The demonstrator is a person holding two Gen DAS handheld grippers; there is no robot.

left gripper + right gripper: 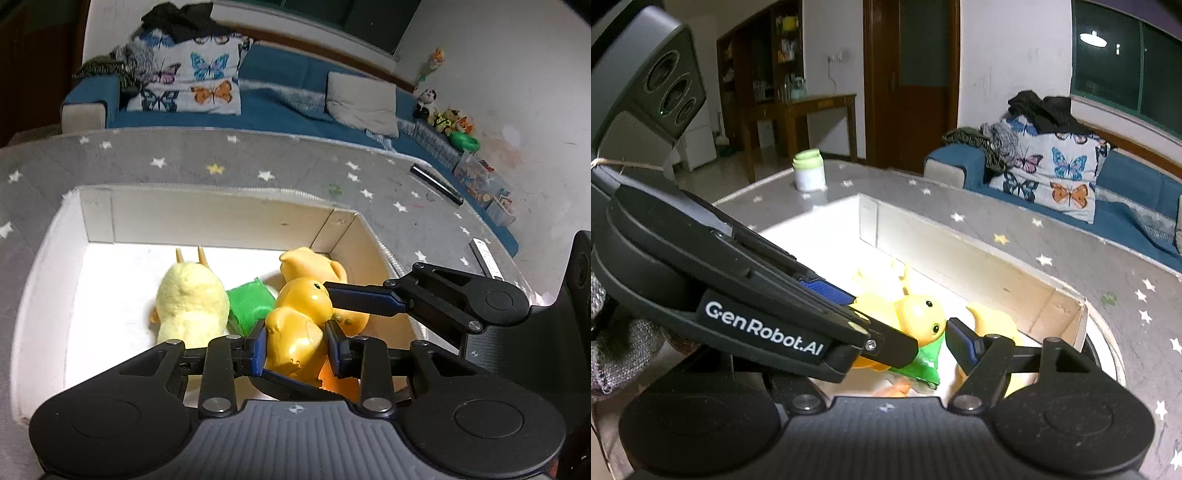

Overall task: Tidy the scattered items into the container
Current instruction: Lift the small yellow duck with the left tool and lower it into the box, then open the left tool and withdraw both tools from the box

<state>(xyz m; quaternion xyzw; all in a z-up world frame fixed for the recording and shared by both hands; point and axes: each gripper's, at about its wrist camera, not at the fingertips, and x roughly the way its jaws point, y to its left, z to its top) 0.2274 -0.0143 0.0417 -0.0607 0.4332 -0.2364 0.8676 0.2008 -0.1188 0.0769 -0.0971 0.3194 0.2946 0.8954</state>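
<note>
Clamping the glossy yellow toy duck [299,332] by its body, the left gripper [297,349] holds it just above the white box [48,295], while the right gripper [923,332] stands open with one finger beside the duck's head. The duck looks hard, light and slippery, so the waist is the safest hold. A soft plush chick [190,306], a green packet [251,302] and another yellow toy [310,262] already lie in the box.

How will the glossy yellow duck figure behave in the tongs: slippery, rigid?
The yellow duck figure looks hard: clamped in the left tongs, it shows no dent. Its glossy, rounded body probably makes it slippery, so it may twist.
</note>
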